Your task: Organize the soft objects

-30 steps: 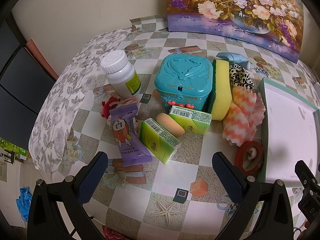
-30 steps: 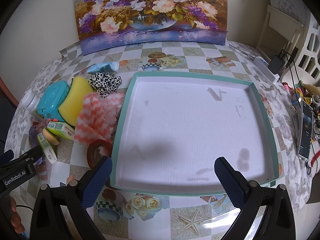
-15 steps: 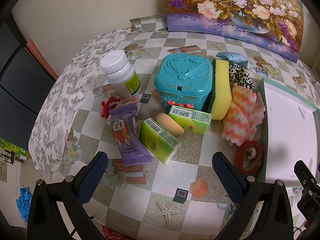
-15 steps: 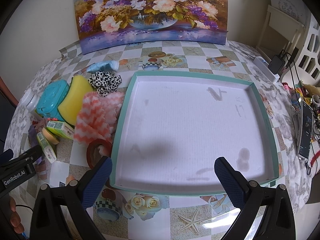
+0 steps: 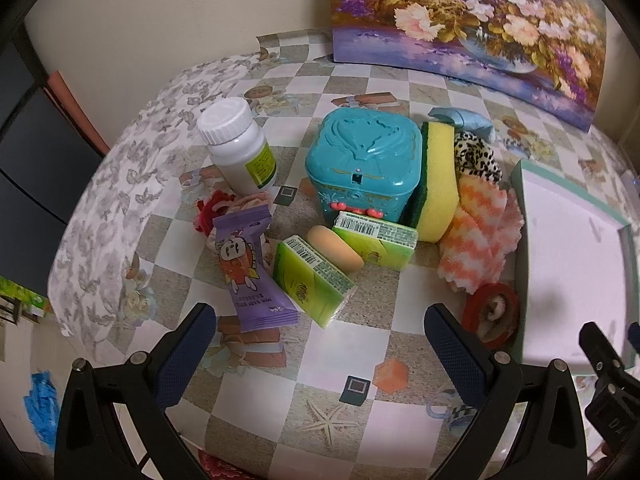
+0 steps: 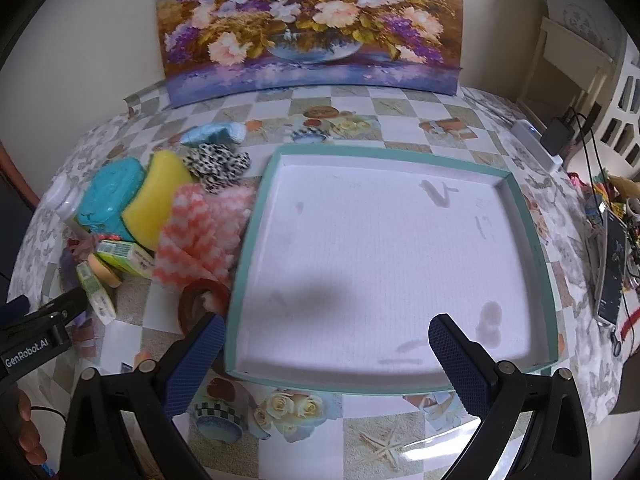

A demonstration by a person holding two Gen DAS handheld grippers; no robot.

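Note:
A pile of items lies on the checkered table. The soft ones are a yellow sponge (image 5: 438, 184), an orange-white cloth (image 5: 478, 248), a leopard scrunchie (image 5: 478, 158), a blue cloth (image 5: 464, 118) and a peach puff (image 5: 334, 248). My left gripper (image 5: 320, 344) is open and empty, just in front of the pile. My right gripper (image 6: 324, 356) is open and empty above the near edge of a white tray with a teal rim (image 6: 516, 200). The tray holds nothing. The sponge (image 6: 158, 196), cloth (image 6: 196, 236) and scrunchie (image 6: 218, 164) lie left of the tray.
A teal box (image 5: 364, 164), a white bottle (image 5: 240, 148), two green packs (image 5: 312, 276), a purple snack pack (image 5: 248, 276) and a red tape roll (image 5: 492, 314) share the pile. A flower painting (image 6: 308, 28) leans on the wall. A phone and cables (image 6: 610, 272) lie at right.

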